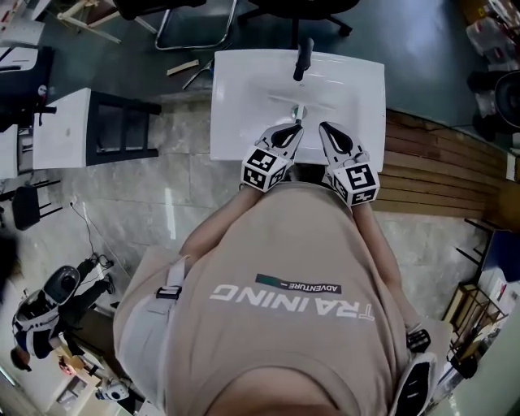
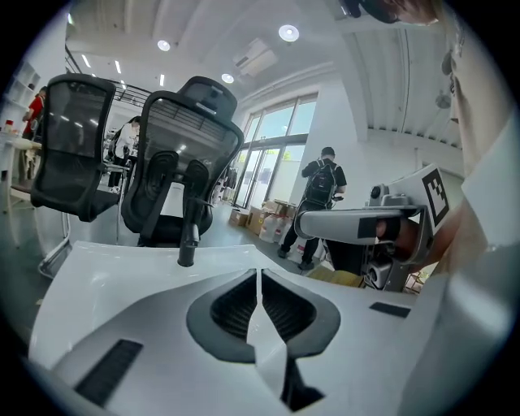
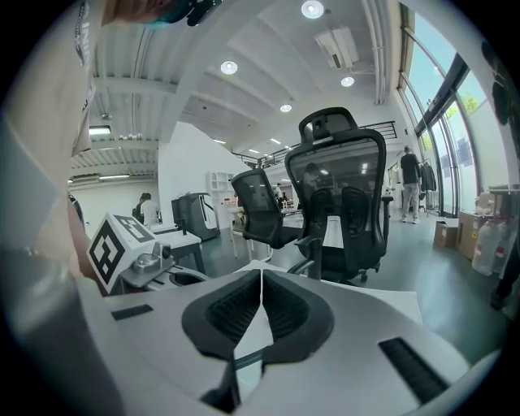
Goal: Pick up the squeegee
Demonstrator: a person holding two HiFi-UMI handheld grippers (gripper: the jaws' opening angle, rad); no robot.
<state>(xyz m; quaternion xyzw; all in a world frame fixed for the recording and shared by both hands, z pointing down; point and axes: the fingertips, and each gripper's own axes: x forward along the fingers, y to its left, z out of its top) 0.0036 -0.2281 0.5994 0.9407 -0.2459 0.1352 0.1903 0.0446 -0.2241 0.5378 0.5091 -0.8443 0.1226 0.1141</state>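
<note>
A white sink (image 1: 244, 106) with a black faucet (image 1: 302, 58) stands in front of me. In its basin lies a small grey and green item (image 1: 297, 111), too small to tell for sure as the squeegee. My left gripper (image 1: 294, 128) hovers just near of it, jaws shut and empty. My right gripper (image 1: 325, 127) is beside it to the right, also shut with nothing in it. The left gripper view shows the shut jaws (image 2: 258, 272) over the white sink top, the faucet (image 2: 188, 236) beyond. The right gripper view shows its shut jaws (image 3: 262, 276).
Black office chairs (image 1: 195, 16) (image 2: 183, 154) (image 3: 341, 187) stand behind the sink. A white table (image 1: 61, 130) is to the left, wooden slats (image 1: 439, 171) to the right. A person with a backpack (image 2: 323, 187) stands far off.
</note>
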